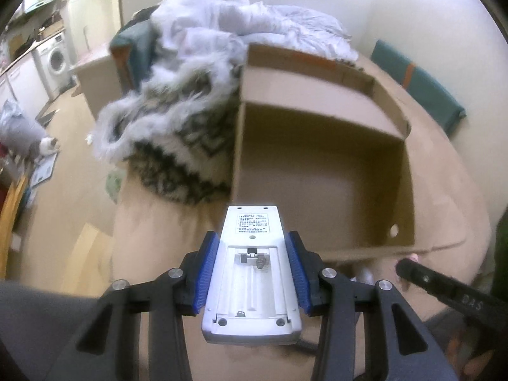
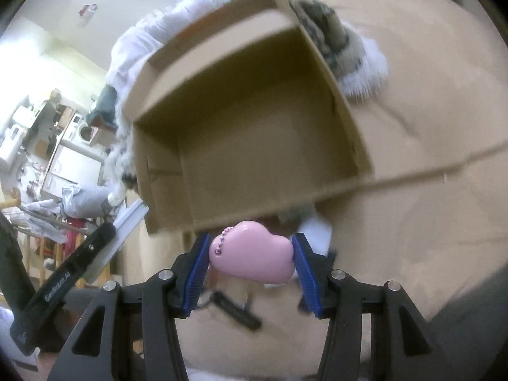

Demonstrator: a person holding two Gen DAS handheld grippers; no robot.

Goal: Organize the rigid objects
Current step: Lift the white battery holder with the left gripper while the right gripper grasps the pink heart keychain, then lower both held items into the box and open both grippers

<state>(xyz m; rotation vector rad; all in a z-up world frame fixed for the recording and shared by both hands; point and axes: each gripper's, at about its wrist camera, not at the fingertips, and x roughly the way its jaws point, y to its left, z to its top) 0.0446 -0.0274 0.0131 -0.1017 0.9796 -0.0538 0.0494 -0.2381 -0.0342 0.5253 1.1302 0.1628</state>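
My left gripper is shut on a white remote control, held back side up with its battery bay open and no cover on it. It hangs above the tan bedsheet, just short of the open cardboard box. My right gripper is shut on a pink heart-shaped case with a pink bead chain. It is held just before the near wall of the same box, whose inside shows nothing. The other gripper's black body shows at the lower right of the left wrist view and at the lower left of the right wrist view.
The box stands on a bed with a tan sheet. A furry patterned blanket and white bedding lie against the box's left side. A black object and something white lie on the sheet under my right gripper. Kitchen units and a washing machine stand at the far left.
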